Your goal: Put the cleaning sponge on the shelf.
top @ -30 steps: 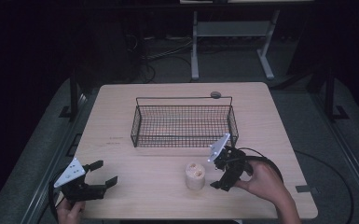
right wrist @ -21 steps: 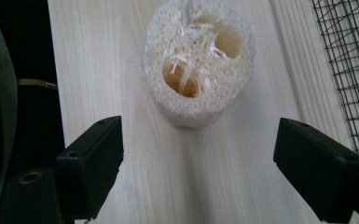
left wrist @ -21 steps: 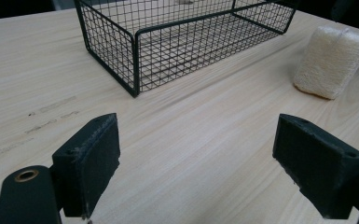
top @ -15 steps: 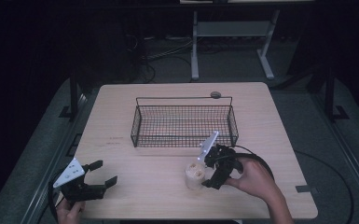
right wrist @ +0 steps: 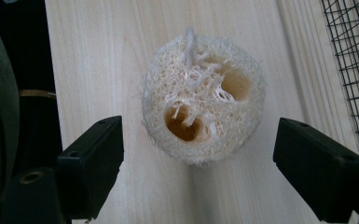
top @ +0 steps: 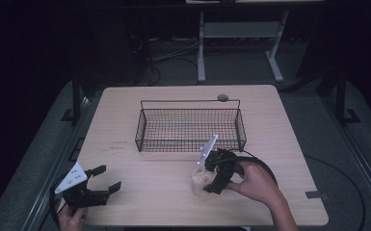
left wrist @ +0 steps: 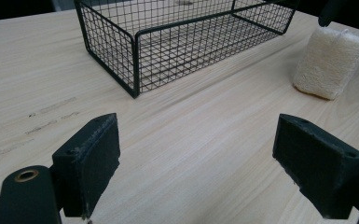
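A cream, web-textured loofah [right wrist: 203, 100] with darker tan holes stands on a pale wood-grain table [top: 125, 110]. Beyond the loofah sits a black wire-grid basket [top: 190, 126]. Both grippers, left [top: 103, 178] and right [right wrist: 198, 156], have black jaws and light grey plates.

Right gripper [top: 211, 179] pointed steeply down just in front of the wire basket [top: 190, 126], jaws wide apart. Left gripper [top: 105, 180] sat low, well left of it, jaws apart, apparently level.
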{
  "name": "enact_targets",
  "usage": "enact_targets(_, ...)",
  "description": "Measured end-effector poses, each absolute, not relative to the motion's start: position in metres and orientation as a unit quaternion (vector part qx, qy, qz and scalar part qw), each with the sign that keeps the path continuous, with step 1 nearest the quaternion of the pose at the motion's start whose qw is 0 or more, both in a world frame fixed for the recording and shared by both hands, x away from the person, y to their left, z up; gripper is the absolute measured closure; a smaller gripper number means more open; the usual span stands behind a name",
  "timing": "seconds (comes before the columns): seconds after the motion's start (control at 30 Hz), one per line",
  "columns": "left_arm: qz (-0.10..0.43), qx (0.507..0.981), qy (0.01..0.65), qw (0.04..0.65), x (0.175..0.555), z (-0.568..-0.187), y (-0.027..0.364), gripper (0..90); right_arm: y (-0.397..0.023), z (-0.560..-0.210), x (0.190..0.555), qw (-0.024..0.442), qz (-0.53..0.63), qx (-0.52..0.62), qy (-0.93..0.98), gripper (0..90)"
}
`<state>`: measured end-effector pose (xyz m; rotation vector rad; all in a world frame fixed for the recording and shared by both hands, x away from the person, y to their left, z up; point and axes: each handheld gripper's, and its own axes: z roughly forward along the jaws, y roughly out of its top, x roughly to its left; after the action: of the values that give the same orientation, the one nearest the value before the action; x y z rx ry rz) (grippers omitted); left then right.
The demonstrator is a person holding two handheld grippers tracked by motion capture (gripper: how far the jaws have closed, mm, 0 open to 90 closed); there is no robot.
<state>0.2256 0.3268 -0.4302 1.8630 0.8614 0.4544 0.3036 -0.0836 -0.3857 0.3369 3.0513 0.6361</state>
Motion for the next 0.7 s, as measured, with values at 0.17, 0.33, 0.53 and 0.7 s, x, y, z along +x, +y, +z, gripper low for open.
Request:
enact_targets(0.17,0.188,0.769,0.355,0.497,0.225,-0.43,0.327,14.0,-0.08,-0.387,0.305,-0.001,0.2,0.11,0.974,15.6)
enact_targets(0.33,0.187,0.769,0.356,0.497,0.226,-0.43,0.327,14.1,-0.076,-0.389,0.306,-0.008,0.198,0.107,0.974,19.4)
enact_targets(0.53,0.188,0.767,0.357,0.498,0.225,-0.43,0.327,14.1,-0.073,-0.39,0.309,-0.011,0.199,0.109,0.974,20.8)
enact_targets(0.7,0.188,0.767,0.355,0.5,0.225,-0.429,0.328,14.1,-0.071,-0.393,0.31,-0.011,0.19,0.11,0.975,22.4)
